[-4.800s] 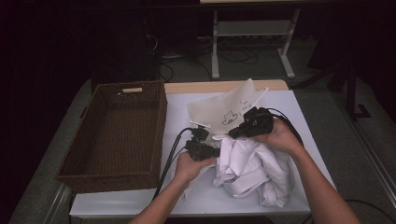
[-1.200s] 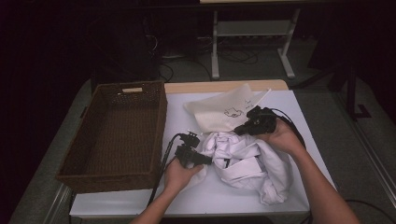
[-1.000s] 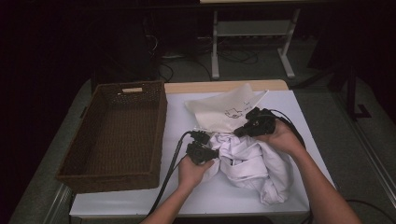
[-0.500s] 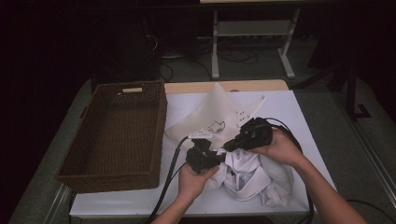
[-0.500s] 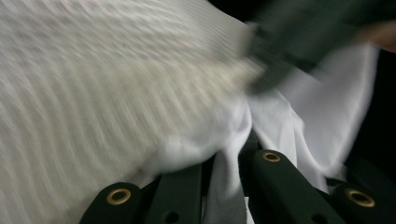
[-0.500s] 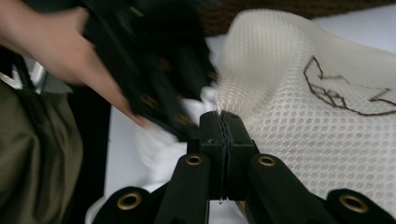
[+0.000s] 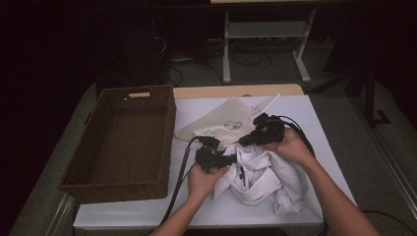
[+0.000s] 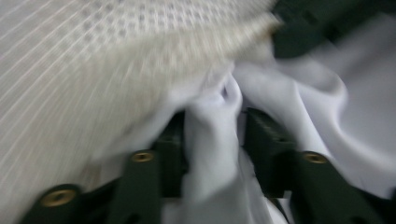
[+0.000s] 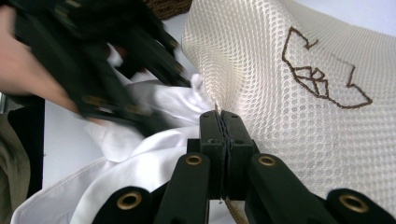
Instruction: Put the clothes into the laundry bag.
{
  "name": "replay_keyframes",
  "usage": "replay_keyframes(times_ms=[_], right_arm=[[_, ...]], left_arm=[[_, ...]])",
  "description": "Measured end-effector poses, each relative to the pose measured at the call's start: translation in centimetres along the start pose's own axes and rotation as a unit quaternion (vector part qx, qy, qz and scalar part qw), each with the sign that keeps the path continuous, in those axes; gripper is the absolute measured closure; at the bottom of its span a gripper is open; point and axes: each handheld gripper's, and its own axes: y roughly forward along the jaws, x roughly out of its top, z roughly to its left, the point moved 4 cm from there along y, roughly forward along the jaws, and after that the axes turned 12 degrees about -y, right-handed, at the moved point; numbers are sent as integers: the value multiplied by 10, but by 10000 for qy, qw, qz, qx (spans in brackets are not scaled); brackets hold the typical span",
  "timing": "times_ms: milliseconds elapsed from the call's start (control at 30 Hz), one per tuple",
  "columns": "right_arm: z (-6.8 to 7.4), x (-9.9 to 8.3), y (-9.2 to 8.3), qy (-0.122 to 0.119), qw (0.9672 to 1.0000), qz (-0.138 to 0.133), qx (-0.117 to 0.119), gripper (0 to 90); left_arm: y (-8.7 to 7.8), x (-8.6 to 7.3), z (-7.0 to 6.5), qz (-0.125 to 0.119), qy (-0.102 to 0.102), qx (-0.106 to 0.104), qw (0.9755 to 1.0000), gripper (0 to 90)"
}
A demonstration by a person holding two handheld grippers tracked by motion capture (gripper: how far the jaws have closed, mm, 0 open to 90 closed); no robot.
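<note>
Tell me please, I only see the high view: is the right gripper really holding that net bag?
Observer: Yes. The right gripper is shut tight on the edge of the cream mesh bag.
Operator: Is there a picture on the bag?
Observer: A brown stitched outline, made of angular lines.
Operator: What is the left one doing?
Observer: The left gripper has just been opening its jaws. A fold of the white garment stands between them, no longer squeezed.
</note>
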Motion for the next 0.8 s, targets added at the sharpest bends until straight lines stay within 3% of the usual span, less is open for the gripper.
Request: replay_keyframes(times_ms=[67,133,267,333,367,400,433,500,700,800], right_arm=[[0,0,-4,-47,10000,-70,-24,886],[1,0,-5,-64,10000,-63,-26,886],[0,0,-5,-46,10000,-44,-72,887],[0,0,-5,-64,9999,-43,-71,887],[0,0,-4,-70,10000,-35,-60,887],[0,-1,-3,-63,10000,-27,-22,880],[0,-1,-3,-63,10000,-27,-22,880],[0,-2,-3,-157,9999,21,6,828],[0,-12,-9,-318,9990,270,-142,645],[-6,-22,-14,-446,9976,420,-325,608]], left_arm=[[-10,-7,2,-57,22,7,10000,447],[-13,-11,7,-24,-149,-26,9999,445],[-6,-12,15,-119,-532,16,9985,414],[0,-11,14,-213,-503,76,9985,421],[3,-10,14,-238,-505,42,9984,471],[5,-10,14,-235,-529,-8,9983,618],[9,-8,14,-197,-536,-53,9984,618],[14,-6,13,-149,-509,-154,9985,796],[20,-1,13,-54,-409,-180,9990,822],[21,3,13,-18,-374,-201,9991,826]])
